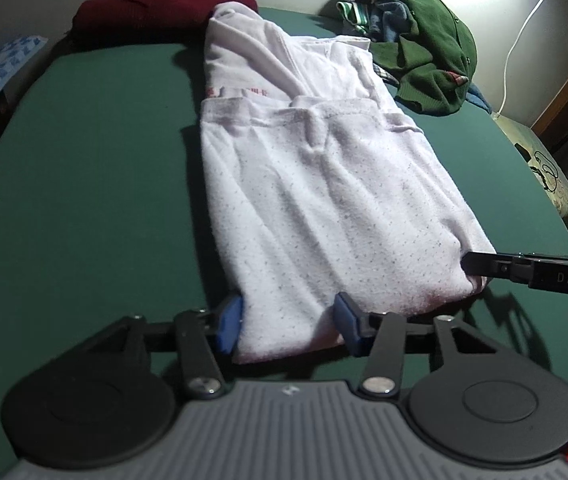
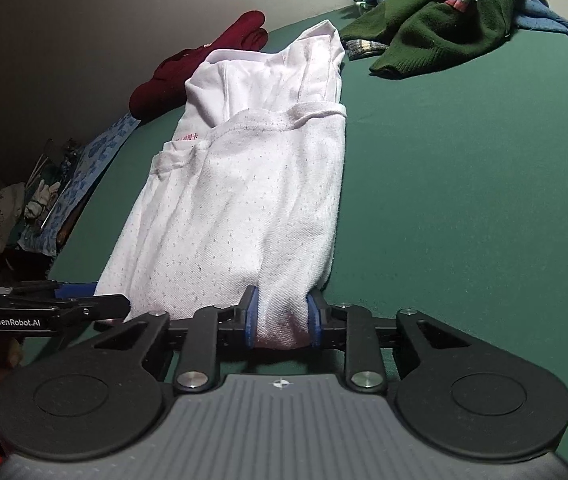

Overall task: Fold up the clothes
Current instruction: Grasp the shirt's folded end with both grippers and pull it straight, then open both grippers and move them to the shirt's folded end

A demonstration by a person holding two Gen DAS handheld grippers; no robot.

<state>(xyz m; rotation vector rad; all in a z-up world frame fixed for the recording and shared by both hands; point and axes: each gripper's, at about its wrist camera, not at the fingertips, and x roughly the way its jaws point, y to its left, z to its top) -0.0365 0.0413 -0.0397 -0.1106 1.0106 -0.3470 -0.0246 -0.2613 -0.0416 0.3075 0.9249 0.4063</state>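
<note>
A white speckled garment (image 1: 316, 184) lies lengthwise on the green table (image 1: 84, 200), its near part folded over the far part. My left gripper (image 1: 288, 326) has its blue pads either side of the near left corner, wide apart, with cloth between them. My right gripper (image 2: 280, 318) has its pads closed on the bunched near right corner of the garment (image 2: 244, 200). The right gripper also shows in the left wrist view (image 1: 472, 266), and the left gripper shows in the right wrist view (image 2: 84, 296).
A dark red garment (image 1: 164, 4) lies at the far left edge. A pile with a green cardigan (image 1: 424, 52) lies at the far right. A white cable (image 1: 524, 40) hangs by the wall. Clutter (image 2: 12, 208) sits beyond the table's left edge.
</note>
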